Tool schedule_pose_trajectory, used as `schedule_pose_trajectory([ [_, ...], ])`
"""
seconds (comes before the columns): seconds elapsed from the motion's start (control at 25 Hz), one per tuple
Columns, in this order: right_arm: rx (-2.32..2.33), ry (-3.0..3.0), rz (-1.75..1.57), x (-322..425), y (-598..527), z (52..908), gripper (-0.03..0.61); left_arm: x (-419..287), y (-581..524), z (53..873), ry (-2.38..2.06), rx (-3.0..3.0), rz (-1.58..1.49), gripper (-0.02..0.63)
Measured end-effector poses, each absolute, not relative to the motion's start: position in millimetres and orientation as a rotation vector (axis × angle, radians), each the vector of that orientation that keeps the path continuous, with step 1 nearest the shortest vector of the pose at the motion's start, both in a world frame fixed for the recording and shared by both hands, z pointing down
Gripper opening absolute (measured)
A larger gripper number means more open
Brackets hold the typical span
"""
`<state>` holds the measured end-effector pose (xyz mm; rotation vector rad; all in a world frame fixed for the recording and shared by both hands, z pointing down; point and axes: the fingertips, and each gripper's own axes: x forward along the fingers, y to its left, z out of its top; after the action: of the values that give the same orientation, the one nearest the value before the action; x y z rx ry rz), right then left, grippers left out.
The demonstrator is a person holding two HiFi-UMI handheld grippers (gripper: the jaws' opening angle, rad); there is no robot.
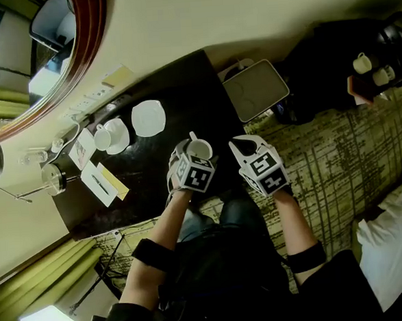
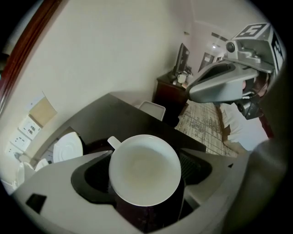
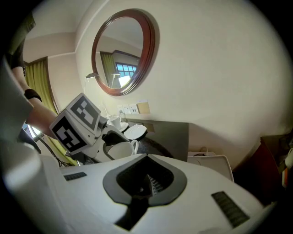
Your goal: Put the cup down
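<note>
A white cup (image 1: 200,148) sits between the jaws of my left gripper (image 1: 196,151), over the near right part of the dark table (image 1: 154,173). In the left gripper view the cup (image 2: 144,169) is empty, its handle points away to the left, and both pads (image 2: 194,167) press its sides. My right gripper (image 1: 244,145) hangs beside it on the right, shut, with nothing in it. The right gripper view shows its closed jaws (image 3: 149,180) and the cup (image 3: 120,150) in the left gripper beyond. An empty white saucer (image 1: 148,117) lies farther back on the table.
A second cup on a saucer (image 1: 110,135), papers with a pen (image 1: 103,182) and a glass (image 1: 51,175) stand on the table's left half. A white flat box (image 1: 256,89) lies off the table's right end. A round mirror (image 3: 121,50) hangs on the wall.
</note>
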<state>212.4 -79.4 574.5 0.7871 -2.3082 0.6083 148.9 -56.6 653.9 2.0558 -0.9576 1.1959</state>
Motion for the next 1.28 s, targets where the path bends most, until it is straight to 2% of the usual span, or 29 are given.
schedule_pose_trajectory([
  [0.8, 0.41, -2.357, 0.484, 25, -66, 551, 0.005, -16, -158, 617, -1.015, 2.126, 1.229, 0.426],
  [1.28, 0.275, -2.339, 0.484, -55, -50, 578, 0.005, -54, -184, 656, -0.953, 2.146, 1.196, 0.426],
])
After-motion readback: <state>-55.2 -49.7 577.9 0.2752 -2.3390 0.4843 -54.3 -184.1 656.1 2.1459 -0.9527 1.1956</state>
